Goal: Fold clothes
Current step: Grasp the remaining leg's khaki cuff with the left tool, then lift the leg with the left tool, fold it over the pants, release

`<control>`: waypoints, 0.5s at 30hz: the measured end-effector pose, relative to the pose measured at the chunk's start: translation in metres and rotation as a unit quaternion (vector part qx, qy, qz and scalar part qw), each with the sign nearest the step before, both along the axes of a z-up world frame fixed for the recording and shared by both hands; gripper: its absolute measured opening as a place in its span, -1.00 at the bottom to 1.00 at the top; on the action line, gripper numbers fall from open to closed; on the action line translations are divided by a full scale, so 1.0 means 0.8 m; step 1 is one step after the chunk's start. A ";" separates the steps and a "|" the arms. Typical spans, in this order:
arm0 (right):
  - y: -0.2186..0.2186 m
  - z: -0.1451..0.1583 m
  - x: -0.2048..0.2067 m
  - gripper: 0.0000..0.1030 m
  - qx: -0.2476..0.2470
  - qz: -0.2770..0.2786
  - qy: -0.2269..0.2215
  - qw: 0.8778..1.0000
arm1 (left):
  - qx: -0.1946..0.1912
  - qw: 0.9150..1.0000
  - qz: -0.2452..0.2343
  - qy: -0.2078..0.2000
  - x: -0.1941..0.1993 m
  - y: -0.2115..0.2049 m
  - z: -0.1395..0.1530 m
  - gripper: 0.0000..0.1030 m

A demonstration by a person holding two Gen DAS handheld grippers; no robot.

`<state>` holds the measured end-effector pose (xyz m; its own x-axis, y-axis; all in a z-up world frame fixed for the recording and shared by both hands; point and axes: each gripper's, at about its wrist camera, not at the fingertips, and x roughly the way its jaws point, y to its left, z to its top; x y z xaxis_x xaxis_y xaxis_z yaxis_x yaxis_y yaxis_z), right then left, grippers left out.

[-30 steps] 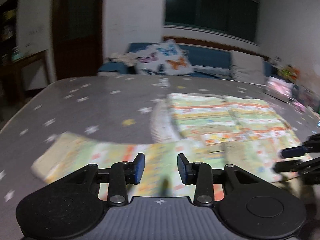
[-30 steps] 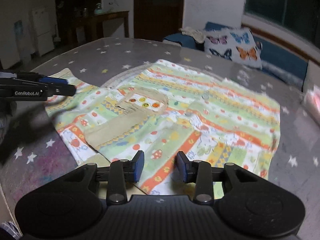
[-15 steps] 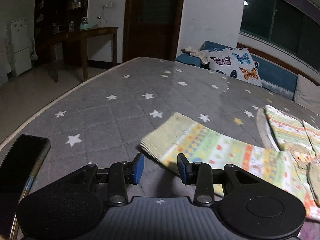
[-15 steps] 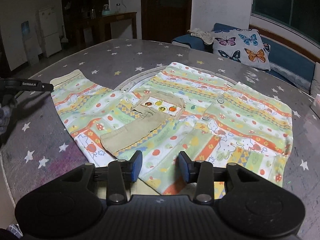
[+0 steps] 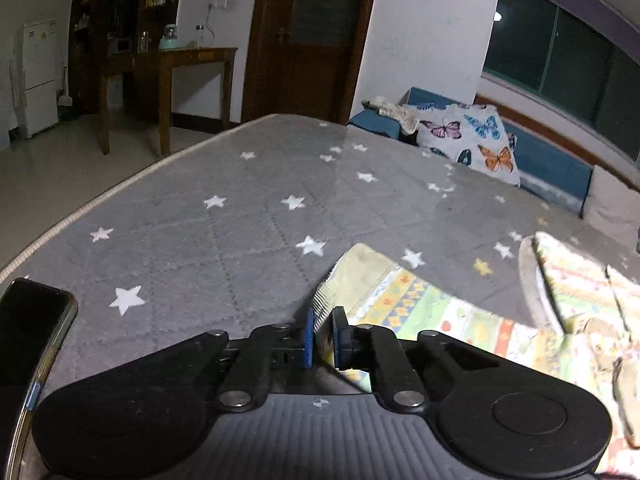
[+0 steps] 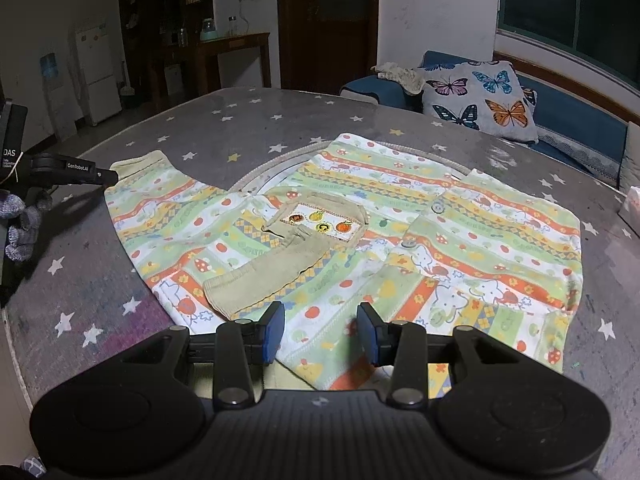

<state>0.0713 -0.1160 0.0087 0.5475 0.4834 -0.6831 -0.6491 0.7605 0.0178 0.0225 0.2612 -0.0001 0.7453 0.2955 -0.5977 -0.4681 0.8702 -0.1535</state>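
A child's striped shirt (image 6: 400, 236) with orange, green and yellow bands lies flat on the grey star-patterned mattress (image 6: 248, 128). A beige pocket (image 6: 280, 264) sits on its front. Its left sleeve (image 6: 160, 208) stretches out to the left. My left gripper (image 5: 320, 334) is shut on the cuff end of that sleeve (image 5: 360, 280); it also shows at the left edge of the right wrist view (image 6: 108, 177). My right gripper (image 6: 320, 330) is open and empty, hovering over the shirt's near hem.
A black phone (image 5: 28, 332) lies on the mattress at the near left. A butterfly pillow (image 6: 480, 100) and a blue sofa (image 6: 572, 128) stand behind the mattress. A wooden table (image 5: 180, 64) and a door stand further back on the left.
My left gripper has closed on the sleeve cuff; half a second ago it was open just short of it. My right gripper stays open over the hem.
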 end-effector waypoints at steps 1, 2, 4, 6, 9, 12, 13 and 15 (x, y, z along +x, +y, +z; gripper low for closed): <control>-0.003 0.001 -0.001 -0.22 0.002 -0.002 -0.001 1.000 | -0.002 1.000 -0.002 -0.006 -0.001 -0.004 0.005 -0.84; -0.006 0.002 -0.001 -0.22 0.004 -0.005 -0.001 1.000 | -0.008 1.000 -0.007 -0.014 -0.001 -0.007 0.010 -0.84; -0.012 0.003 -0.002 -0.22 0.008 -0.010 -0.003 1.000 | -0.013 0.999 -0.028 -0.032 -0.002 -0.023 0.026 -0.84; -0.018 0.005 -0.003 -0.22 0.012 -0.017 -0.004 1.000 | -0.011 0.997 -0.059 -0.050 -0.002 -0.047 0.046 -0.84; -0.031 0.005 -0.004 -0.22 0.019 -0.029 -0.005 0.999 | -0.015 0.990 -0.113 -0.082 0.002 -0.090 0.075 -0.84; -0.045 0.006 -0.005 -0.22 0.023 -0.041 -0.006 0.999 | -0.020 0.978 -0.174 -0.111 0.007 -0.138 0.100 -0.85; -0.050 0.005 -0.005 -0.22 0.025 -0.045 -0.006 0.999 | -0.022 0.974 -0.193 -0.119 0.010 -0.154 0.107 -0.85; -0.060 0.005 -0.005 -0.22 0.028 -0.054 -0.006 0.998 | -0.029 0.963 -0.232 -0.132 0.015 -0.189 0.119 -0.85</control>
